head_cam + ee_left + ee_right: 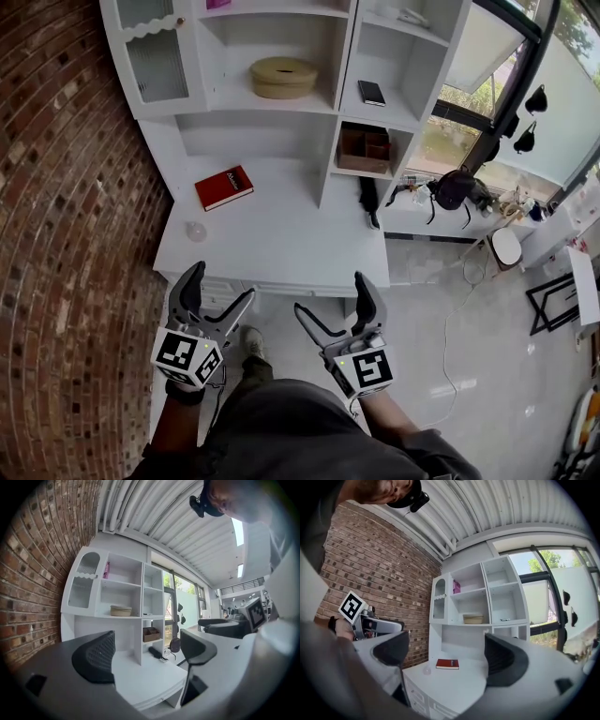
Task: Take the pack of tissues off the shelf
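Jaws spread wide on nothing at left gripper point(223, 281) and right gripper point(330, 292); pink pack point(456, 587) shelved at 12 o'clock

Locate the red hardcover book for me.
In the head view, the red hardcover book lies flat on the left side of the white desk, below the shelf that holds the oval tan box.

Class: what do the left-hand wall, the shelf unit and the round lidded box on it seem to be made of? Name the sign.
Wall: red brick, rough and matt; mortar joints show between courses.
Shelf unit: probably painted wood or laminated board, smooth white; flat panels, no grain visible.
Round lidded box: tan and matt, perhaps wood or woven fibre; too small to tell.
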`<state>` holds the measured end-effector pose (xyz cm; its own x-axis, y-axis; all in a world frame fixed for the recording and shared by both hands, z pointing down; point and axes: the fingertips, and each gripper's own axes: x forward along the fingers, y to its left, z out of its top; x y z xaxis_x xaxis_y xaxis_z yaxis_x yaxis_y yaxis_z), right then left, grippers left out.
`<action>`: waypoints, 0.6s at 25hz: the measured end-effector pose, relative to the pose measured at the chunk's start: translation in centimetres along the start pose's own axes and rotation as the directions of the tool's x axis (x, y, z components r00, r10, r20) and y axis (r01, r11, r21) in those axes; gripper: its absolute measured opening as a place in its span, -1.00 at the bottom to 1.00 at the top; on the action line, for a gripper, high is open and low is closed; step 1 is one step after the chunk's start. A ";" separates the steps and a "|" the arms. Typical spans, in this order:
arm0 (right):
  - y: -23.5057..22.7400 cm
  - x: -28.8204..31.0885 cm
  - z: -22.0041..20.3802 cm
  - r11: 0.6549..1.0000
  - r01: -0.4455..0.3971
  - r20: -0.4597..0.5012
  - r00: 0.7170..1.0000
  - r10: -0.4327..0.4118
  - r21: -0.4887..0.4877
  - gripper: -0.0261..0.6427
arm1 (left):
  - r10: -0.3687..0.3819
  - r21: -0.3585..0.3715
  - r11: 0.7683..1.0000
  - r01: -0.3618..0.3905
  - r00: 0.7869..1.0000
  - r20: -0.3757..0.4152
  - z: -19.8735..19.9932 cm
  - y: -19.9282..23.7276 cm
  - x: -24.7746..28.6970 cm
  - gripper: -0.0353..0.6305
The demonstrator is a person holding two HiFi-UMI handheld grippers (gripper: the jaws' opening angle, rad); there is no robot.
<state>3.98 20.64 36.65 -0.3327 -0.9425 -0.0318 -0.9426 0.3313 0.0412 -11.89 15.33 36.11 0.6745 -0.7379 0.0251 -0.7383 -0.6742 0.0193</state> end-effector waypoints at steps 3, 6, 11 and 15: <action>-1.6 3.3 -0.2 1.000 0.004 0.000 1.000 -0.004 -0.006 0.58 | -0.014 0.012 1.000 0.013 1.000 0.007 0.3 2.1 3.3 0.39; -3.3 7.2 -0.1 1.000 0.018 0.003 1.000 -0.018 -0.021 0.58 | -0.034 0.012 0.999 0.034 0.999 0.015 0.5 4.9 7.3 0.39; -6.4 14.9 0.6 0.998 0.051 0.005 0.999 -0.051 -0.028 0.57 | -0.074 -0.002 0.997 0.074 0.997 0.029 1.4 10.4 14.7 0.38; -9.0 21.0 1.7 0.996 0.082 -0.005 0.997 -0.082 -0.043 0.57 | -0.112 -0.018 0.993 0.113 0.993 0.031 2.8 14.7 20.3 0.38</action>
<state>5.39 -2.05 33.88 -0.2542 -0.9667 -0.0305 -0.9646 0.2511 0.0809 -9.05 -9.61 34.12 0.7528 -0.6582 -0.0080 -0.6574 -0.7525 0.0395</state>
